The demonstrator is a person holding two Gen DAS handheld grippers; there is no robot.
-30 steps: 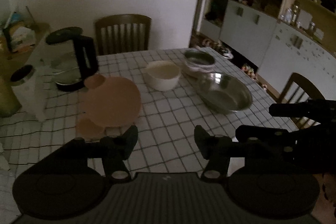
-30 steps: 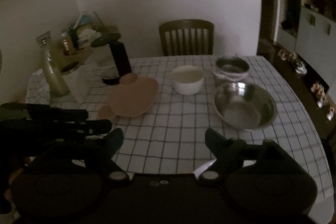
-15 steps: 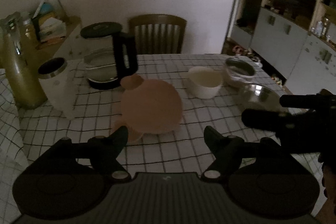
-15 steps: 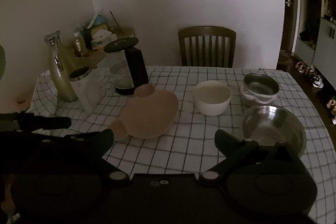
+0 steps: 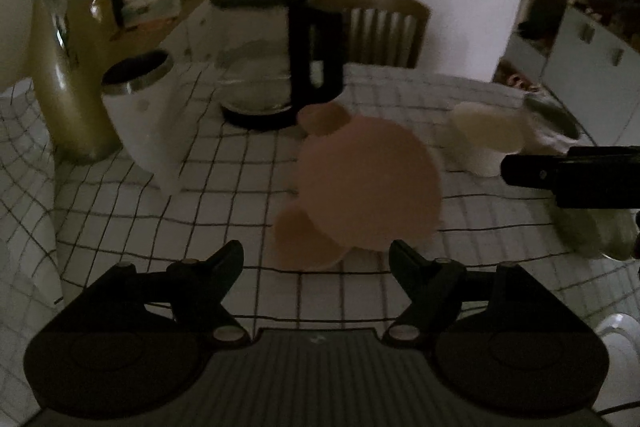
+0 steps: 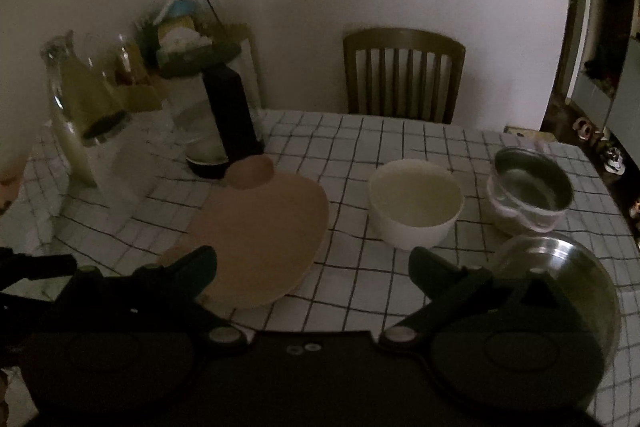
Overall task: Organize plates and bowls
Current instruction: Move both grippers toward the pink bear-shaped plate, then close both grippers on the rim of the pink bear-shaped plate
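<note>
The pink bear-shaped plate (image 5: 366, 183) lies flat on the checked tablecloth (image 5: 224, 163), dead ahead of my left claw (image 5: 316, 259), ears pointing left, nearer it than my right claw (image 6: 312, 267). The white bowl (image 6: 414, 203) stands just right. Both claws gape wide, grasping nothing.

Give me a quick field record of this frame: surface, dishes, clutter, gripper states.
surface: checked tablecloth
plate: pink plate, ear-shaped tabs, left of centre
bowls: white bowl; large steel bowl near right; small steel bowl behind it
clutter: glass kettle, white canister, bottle
left gripper: open, empty, before plate
right gripper: open, empty
</note>
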